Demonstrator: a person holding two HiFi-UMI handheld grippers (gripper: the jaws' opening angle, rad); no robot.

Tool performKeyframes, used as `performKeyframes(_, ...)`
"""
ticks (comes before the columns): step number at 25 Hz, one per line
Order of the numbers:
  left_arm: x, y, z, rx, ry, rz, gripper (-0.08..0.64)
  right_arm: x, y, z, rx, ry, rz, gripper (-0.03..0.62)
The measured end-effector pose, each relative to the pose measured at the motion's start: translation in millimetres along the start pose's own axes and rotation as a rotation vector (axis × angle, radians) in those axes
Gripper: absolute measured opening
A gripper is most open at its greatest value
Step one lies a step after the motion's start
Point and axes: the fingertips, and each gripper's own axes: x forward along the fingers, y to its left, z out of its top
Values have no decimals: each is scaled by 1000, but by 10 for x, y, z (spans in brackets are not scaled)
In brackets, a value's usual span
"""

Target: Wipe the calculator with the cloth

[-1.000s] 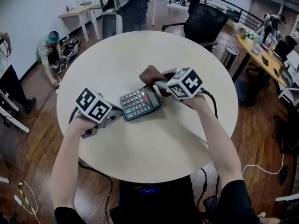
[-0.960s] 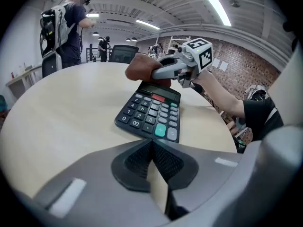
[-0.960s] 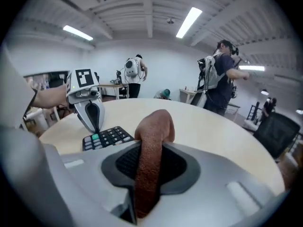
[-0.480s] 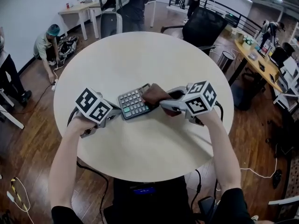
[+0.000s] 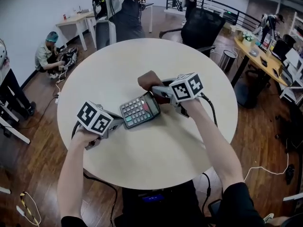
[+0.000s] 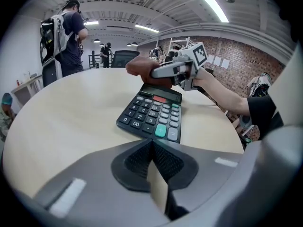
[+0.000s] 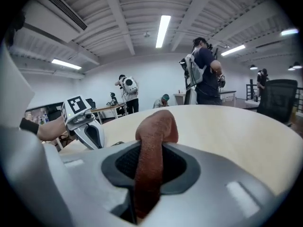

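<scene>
A dark calculator (image 5: 139, 110) with grey keys lies on the round beige table (image 5: 156, 169), its display end pointing away from me. My right gripper (image 5: 157, 87) is shut on a brown cloth (image 5: 149, 80), which bulges out past the jaws just beyond the display end. In the right gripper view the cloth (image 7: 154, 145) fills the gap between the pads. My left gripper (image 5: 121, 121) is shut on nothing, its tips at the calculator's near left edge. From the left gripper view the calculator (image 6: 154, 115) lies just ahead of the closed jaws, with the cloth (image 6: 141, 69) behind it.
A black office chair (image 5: 203, 25) stands at the table's far side. A person with a backpack (image 5: 120, 11) stands beyond the far edge. Desks with clutter (image 5: 265, 51) line the right. Cables trail from both grippers over the near rim.
The right gripper swept the cloth over the calculator's display end half a second ago, then drew back to the far end, so the display shows again. The left gripper held still.
</scene>
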Motion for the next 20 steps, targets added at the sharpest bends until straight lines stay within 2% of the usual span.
performKeyframes(3, 33, -10, 26, 2, 0, 4, 6, 67, 65, -113, -1, 43, 61, 89)
performKeyframes(7, 18, 2, 56, 12, 2, 18, 6, -217, 251, -241, 29, 42, 105, 89)
performKeyframes(11, 25, 5, 79, 10, -6, 39, 6, -543, 608, -487, 23, 54, 139, 89)
performKeyframes(15, 25, 35, 61, 14, -19, 59, 6, -768, 1062, -686, -23, 80, 253, 89)
performKeyframes(17, -9, 54, 59, 1, -39, 48, 6, -801, 974, -592, -25, 45, 218, 89)
performKeyframes(20, -147, 6, -2, -80, -99, -41, 6, -752, 485, -319, -7, -27, 52, 89)
